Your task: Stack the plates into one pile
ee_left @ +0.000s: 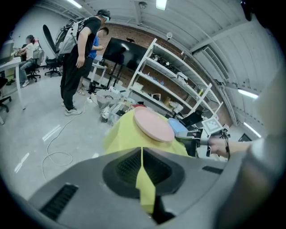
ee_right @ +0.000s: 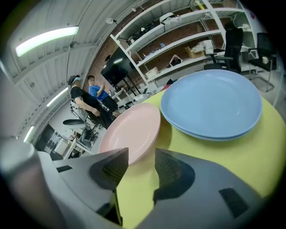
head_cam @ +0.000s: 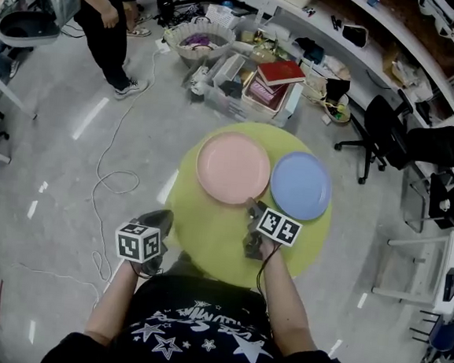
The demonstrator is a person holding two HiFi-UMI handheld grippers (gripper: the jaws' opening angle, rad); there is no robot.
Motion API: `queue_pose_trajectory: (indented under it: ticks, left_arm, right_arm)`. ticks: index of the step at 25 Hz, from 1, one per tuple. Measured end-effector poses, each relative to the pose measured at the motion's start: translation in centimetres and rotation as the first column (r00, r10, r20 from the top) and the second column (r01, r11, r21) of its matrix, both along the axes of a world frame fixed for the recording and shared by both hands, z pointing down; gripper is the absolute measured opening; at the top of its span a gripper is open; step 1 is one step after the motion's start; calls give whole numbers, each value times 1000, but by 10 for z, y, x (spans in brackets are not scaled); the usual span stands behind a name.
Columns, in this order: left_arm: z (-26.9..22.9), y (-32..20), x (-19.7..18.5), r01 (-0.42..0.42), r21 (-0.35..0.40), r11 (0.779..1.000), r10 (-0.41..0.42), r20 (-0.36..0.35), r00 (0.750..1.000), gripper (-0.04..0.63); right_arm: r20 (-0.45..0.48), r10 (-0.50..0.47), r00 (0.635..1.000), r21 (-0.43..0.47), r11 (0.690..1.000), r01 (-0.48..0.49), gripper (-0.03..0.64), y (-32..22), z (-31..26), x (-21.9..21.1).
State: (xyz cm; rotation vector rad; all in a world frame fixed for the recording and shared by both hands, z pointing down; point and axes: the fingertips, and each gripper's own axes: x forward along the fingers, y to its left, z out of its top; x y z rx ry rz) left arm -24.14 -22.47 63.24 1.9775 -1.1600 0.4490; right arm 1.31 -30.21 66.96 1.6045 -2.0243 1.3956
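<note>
My right claw [ee_right: 141,154] is open and empty, with the pink plate [ee_right: 132,129] rim just ahead, ready to grab (the blue plate [ee_right: 212,105] sits ahead-right). My left claw [ee_left: 142,150] is closed and empty.

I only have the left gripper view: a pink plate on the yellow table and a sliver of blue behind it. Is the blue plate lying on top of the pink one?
Observer: No. In the head view the blue plate lies beside the pink plate on the yellow table. Their rims are close, and neither is stacked.
Operator: Is the right hand-held gripper holding anything?
Observer: No. The right hand-held gripper has its jaws apart, with only tabletop between them.
Operator: Which plate is it aimed at?
Observer: In its own view, the pink plate's near rim sits just ahead of the jaws, and the blue plate lies off to the right.
</note>
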Motion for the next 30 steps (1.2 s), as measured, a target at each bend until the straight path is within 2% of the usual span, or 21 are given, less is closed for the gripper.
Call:
queue_pose_trajectory:
  ticks: [7,20,27,30]
  left_arm:
    - [7,-3,-14,-1,-16,1000,1,1,1000,23]
    - [15,-13,-19,-44,-35,998,44,14,999,23]
    - [14,-12,-16,-53,-40,998,54,19,998,23]
    - [14,-11,-12,-58,-44,997,59,20,998,23]
  right_arm:
    - [30,60,998,-55,997,-58,176,-13,16,-13]
    - [-30,92,995,-100,990,-94,156,-24,34,-16]
    - [98,241,965,-132,965,-228,68,-22,28,-7]
    - [86,242,966,-104,967,-233,28,-23,21,-1]
